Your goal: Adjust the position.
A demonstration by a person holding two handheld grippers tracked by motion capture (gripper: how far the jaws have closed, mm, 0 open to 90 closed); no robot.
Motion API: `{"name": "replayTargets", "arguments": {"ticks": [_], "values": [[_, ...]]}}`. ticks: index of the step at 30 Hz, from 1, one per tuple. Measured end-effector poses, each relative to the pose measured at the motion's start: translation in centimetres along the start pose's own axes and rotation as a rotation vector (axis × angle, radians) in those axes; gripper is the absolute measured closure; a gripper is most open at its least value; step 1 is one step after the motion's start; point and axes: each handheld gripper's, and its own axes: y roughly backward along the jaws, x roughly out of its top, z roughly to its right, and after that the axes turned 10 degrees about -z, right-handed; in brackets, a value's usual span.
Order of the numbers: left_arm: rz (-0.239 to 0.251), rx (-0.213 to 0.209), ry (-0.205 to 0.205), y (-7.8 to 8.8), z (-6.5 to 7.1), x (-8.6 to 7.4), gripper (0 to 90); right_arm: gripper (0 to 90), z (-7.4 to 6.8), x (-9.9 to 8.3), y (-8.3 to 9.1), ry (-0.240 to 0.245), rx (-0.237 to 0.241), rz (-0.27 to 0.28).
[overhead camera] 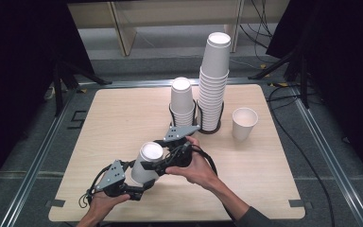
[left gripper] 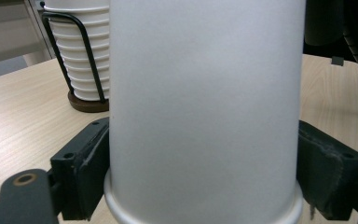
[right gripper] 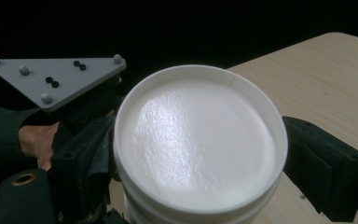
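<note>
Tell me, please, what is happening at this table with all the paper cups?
A person holds an upside-down paper cup between two handheld grippers. The left gripper is clamped on its lower part, and the right gripper holds it near the upturned base. Behind stand a short stack and a tall stack in wire holders, plus one loose upright cup.

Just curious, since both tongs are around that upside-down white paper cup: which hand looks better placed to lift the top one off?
Probably the right. Its tongs sit beside the raised bottom end of the upside-down white paper cup, while the left tongs clamp the rim end, steadying it.
</note>
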Motion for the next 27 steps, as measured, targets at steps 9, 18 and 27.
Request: {"name": "replayTargets", "arguments": {"ticks": [9, 18, 27], "values": [[-0.031, -0.001, -0.052, -0.14, 0.41, 0.07, 15.0, 15.4, 0.09, 0.11, 0.23, -0.007, 0.041, -0.062], [-0.049, 0.001, -0.074, -0.14, 0.49, 0.07, 14.9, 16.2, 0.10, -0.02, 0.05, -0.016, 0.057, -0.116], [-0.055, -0.015, -0.080, -0.19, 0.52, 0.10, 13.8, 23.0, 0.06, -0.06, 0.22, 0.003, 0.065, -0.126]]}}
